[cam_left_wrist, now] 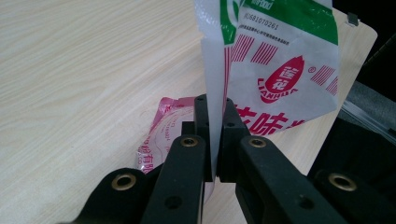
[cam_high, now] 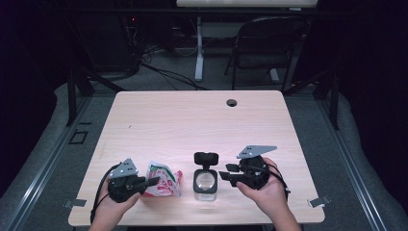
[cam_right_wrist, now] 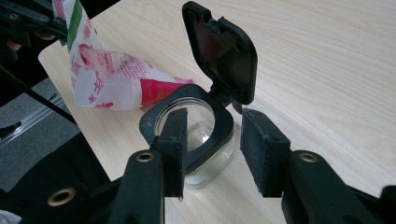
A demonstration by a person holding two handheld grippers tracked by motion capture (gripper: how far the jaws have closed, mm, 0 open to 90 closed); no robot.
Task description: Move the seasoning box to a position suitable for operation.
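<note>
While the left gripper [cam_high: 153, 182] points level to the right from a hand low at the bench's [cam_high: 192, 120] near edge, its jaws pinch the printed packet [cam_left_wrist: 275, 60] by one edge. Opposite, the right gripper [cam_right_wrist: 212, 149] points left, jaws spread, just beside the clear jar [cam_high: 205, 185] with its black lid [cam_high: 206, 158] flipped up.

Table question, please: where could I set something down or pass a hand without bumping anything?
The table is bare from the cable hole down to the jar's raised lid, and along both side edges. The near edge is crowded: left gripper pinching the seasoning bag, the open jar, and the right gripper.
</note>
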